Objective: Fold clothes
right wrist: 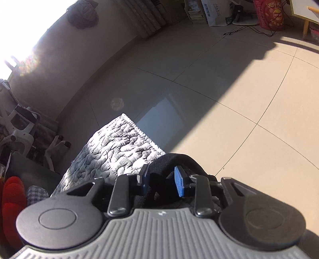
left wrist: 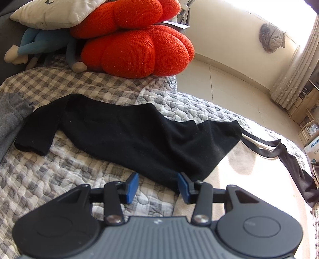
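Observation:
A black short-sleeved shirt [left wrist: 129,131] lies spread across the quilted bed cover [left wrist: 59,175], one sleeve at the left. Its far right end [left wrist: 299,179] trails over the bed's edge. My left gripper [left wrist: 157,187] hovers open just before the shirt's near hem, its right pad [left wrist: 184,188] beside the cloth, and nothing lies between the pads. In the right wrist view, my right gripper [right wrist: 162,182] is at the bed's corner with bunched black shirt fabric [right wrist: 175,159] between its fingers. The blue face of its right pad [right wrist: 180,183] still shows bare, so the jaws stand apart around the cloth.
Two red knitted cushions [left wrist: 137,51], a blue plush toy [left wrist: 39,45] and a white pillow [left wrist: 55,12] crowd the bed's far end. A grey garment [left wrist: 10,119] lies at the left. Tiled floor [right wrist: 239,89] lies beyond the quilt corner [right wrist: 119,143].

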Demonstrator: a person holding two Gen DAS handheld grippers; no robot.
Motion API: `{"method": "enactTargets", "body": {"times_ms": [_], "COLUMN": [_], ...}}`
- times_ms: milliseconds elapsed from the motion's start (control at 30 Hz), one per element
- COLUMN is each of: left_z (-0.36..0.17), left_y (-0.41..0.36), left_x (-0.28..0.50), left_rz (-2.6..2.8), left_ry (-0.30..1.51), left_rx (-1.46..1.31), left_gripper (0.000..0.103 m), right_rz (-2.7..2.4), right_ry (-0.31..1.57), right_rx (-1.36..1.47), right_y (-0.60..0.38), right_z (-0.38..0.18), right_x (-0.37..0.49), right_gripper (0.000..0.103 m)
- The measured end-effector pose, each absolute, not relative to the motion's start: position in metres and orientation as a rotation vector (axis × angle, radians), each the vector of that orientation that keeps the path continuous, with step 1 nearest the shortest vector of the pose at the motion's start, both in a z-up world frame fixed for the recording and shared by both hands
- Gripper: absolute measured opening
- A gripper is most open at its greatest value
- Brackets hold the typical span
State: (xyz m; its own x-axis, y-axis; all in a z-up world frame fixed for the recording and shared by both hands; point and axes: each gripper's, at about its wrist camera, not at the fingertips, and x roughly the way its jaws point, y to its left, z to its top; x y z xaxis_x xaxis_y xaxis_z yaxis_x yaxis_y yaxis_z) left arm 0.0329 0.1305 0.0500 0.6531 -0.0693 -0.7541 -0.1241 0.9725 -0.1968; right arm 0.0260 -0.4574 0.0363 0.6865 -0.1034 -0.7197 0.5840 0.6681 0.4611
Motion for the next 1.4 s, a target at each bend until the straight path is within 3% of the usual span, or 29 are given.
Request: {"method": "enactTargets", "body": {"times_ms": [300,500,600,767,867,967,1067,1233,1400], "left_z": [0.05,0.049,0.047,0.047,0.049,0.049,0.048,0.047,0.045], "left_y": [0.125,0.117,0.118,0.12,0.119,0.117,0.116,0.111,0.111], "left_x": [0.033,0.033,0.034,0.036,0.035,0.035,0.036,0.034,0.034], "left_rz": [0.009,0.008,0.007,0.009,-0.002,-0.008,-0.01,-0.029,-0.037], "left_ry": [0.862,0.871,0.873,0.878,0.872,0.87,0.875,0.875,0.884], "left_rx": [-0.235,-0.201,-0.197,-0.205,-0.207,-0.203,-0.197,-0.169,-0.159], "left_gripper": [0.045,0.046,0.046,0.046,0.046,0.046,0.046,0.047,0.049], "right_rz": [-0.406,-0.388,-0.381,-0.387,-0.365,-0.295,-0.289,-0.371,-0.491], "right_ry": [0.664,0.767,0.7,0.604,0.416,0.244,0.197,0.365,0.605], "right_rx": [0.845,0.81,0.821,0.733,0.616,0.657,0.716,0.762,0.956], "right_y": [-0.472,-0.461,-0.462,-0.453,-0.44,-0.434,-0.434,-0.439,-0.46], "right_z": [0.031,0.019,0.023,0.042,0.071,0.096,0.105,0.092,0.042], "right_x": [0.021,0.033,0.029,0.022,-0.002,-0.032,-0.049,-0.045,-0.044], "right_gripper": [0.03,0.03,0.011,0.01,0.009,0.009,0.008,0.008,0.008]}}
